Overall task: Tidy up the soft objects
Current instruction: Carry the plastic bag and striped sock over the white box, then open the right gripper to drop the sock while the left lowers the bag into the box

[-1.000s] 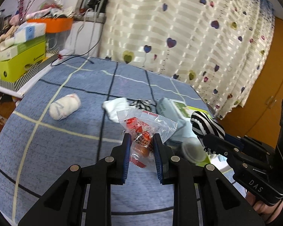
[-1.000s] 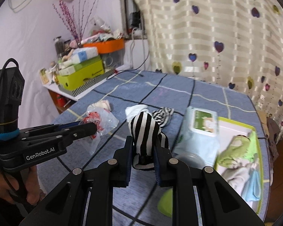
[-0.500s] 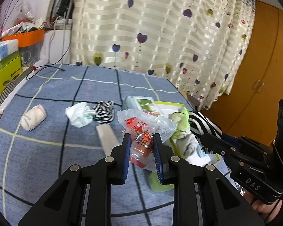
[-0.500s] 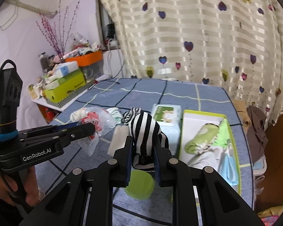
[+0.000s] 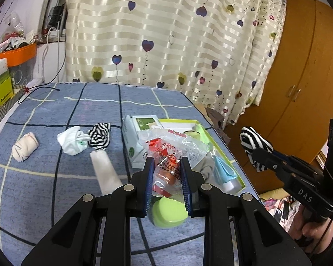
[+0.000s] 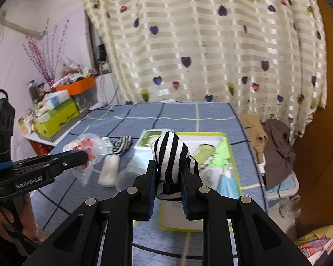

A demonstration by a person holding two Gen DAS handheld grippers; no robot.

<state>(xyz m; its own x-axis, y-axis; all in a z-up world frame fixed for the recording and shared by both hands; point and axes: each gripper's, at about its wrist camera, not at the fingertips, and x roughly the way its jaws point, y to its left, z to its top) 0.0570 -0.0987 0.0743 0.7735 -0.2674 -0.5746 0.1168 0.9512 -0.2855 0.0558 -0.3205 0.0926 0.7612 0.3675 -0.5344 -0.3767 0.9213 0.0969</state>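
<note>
Item 1, my left hand-held gripper (image 5: 166, 175): clenched on a clear snack packet (image 5: 169, 153) with red print, held up off the counter (image 5: 44, 184), which wears a blue checked cloth.

Item 2, my right hand-held gripper (image 6: 167, 181): clenched on a rolled black-and-white striped sock (image 6: 169, 155), raised above the near end of the green tray (image 6: 232, 155).

Item 3, the green tray: ahead and right of my left hand-held gripper, holding a light green cloth (image 6: 205, 153), a grey piece and a pale blue pouch (image 5: 223, 170).

Item 4, wet-wipe pack (image 5: 137, 137): just beyond my left fingertips, touching the tray's left side.

Item 5, loose soft goods ahead and left of my left hand-held gripper: a second striped sock (image 5: 100, 136), touching a white bundled sock (image 5: 72, 140); farther left, well apart, a cream rolled sock (image 5: 24, 147); nearer, a white folded cloth (image 5: 104, 171).

Item 6, lime green lid (image 5: 168, 212): directly under my left fingers, on the counter.
</note>
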